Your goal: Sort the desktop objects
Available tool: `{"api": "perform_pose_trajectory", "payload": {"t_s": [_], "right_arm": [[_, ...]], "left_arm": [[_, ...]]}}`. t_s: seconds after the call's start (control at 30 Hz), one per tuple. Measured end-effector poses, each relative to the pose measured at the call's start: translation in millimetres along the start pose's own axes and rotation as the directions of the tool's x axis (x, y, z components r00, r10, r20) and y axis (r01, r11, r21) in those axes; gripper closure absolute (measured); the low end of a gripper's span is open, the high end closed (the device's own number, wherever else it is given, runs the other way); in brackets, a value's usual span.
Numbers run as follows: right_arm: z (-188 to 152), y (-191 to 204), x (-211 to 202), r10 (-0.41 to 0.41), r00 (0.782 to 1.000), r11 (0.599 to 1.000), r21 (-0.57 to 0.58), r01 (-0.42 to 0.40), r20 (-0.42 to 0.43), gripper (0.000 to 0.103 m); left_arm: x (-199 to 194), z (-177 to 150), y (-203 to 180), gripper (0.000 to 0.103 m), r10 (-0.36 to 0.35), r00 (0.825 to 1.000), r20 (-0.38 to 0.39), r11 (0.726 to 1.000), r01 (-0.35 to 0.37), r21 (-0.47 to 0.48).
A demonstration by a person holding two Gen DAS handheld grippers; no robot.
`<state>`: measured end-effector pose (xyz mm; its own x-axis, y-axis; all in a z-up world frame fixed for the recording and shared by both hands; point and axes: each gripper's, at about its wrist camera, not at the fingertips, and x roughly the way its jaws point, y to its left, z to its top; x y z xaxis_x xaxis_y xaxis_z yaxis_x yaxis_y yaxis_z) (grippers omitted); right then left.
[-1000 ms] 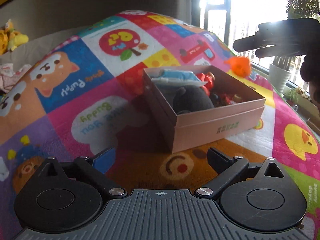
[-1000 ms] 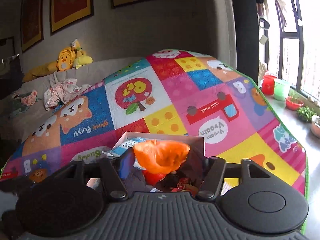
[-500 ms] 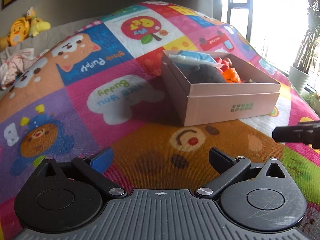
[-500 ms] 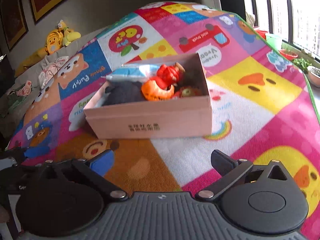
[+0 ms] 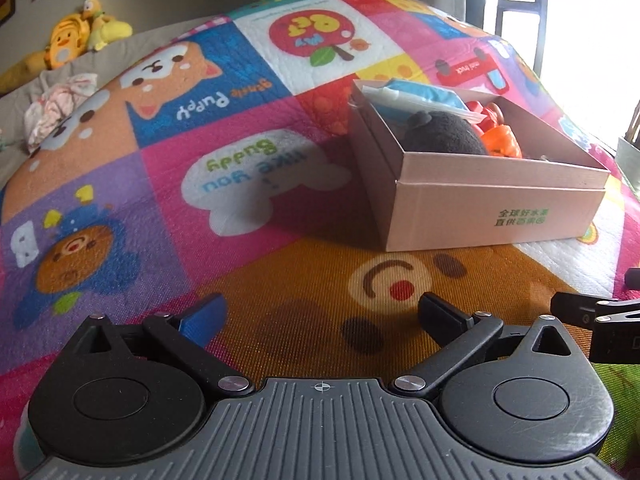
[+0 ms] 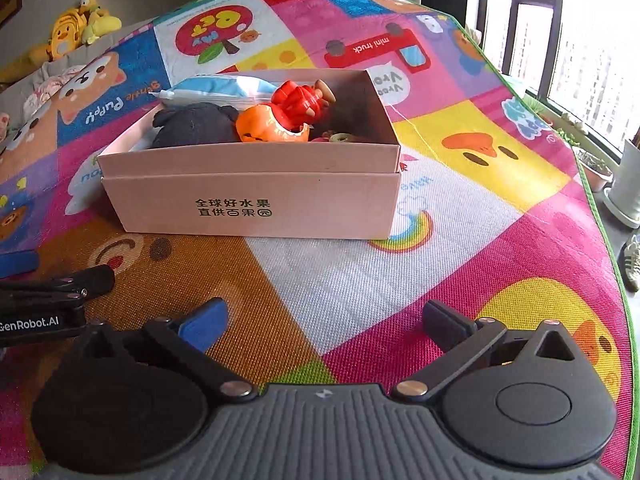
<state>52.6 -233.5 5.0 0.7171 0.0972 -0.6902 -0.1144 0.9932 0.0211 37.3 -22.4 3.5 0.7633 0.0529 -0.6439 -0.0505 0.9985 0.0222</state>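
A pink cardboard box [image 6: 256, 200] stands on the colourful play mat [image 6: 340, 280]. In it lie an orange toy [image 6: 266, 126], a red toy [image 6: 298, 102], a black plush [image 6: 196, 126] and a blue-and-white packet [image 6: 220, 86]. The box also shows in the left wrist view [image 5: 492, 200], with the black plush [image 5: 444, 134] and orange toy [image 5: 502, 142]. My right gripper [image 6: 322, 320] is open and empty, low over the mat in front of the box. My left gripper [image 5: 320, 312] is open and empty, near the mat left of the box.
A sofa with yellow plush toys [image 5: 76, 36] and crumpled clothes [image 5: 60, 104] lies beyond the mat at the back left. Windows and potted plants [image 6: 600, 168] line the right side. The mat's green edge [image 6: 600, 216] runs along the right.
The right gripper let go of the orange toy into the box, opened and drew back low. The left gripper drew back and shifted left; the box now sits farther right in its view.
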Motion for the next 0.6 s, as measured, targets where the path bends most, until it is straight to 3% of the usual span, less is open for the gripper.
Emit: {"api": "perform_pose_trajectory", "payload": {"t_s": [0.23,0.6], "right_arm": [[-12,-1,-4,0.011,0.998,1.000,-0.012,-0.011,0.067,0.000],[-10,0,-4,0.007,0.998,1.000,-0.016,-0.006,0.065,0.000]], "left_arm": [[1,1,0,0.000,-0.003,1.000,-0.001,1.000,0.003,-0.003],[-1,-1,1,0.000,-0.008,1.000,-0.003,1.000,0.008,-0.010]]}}
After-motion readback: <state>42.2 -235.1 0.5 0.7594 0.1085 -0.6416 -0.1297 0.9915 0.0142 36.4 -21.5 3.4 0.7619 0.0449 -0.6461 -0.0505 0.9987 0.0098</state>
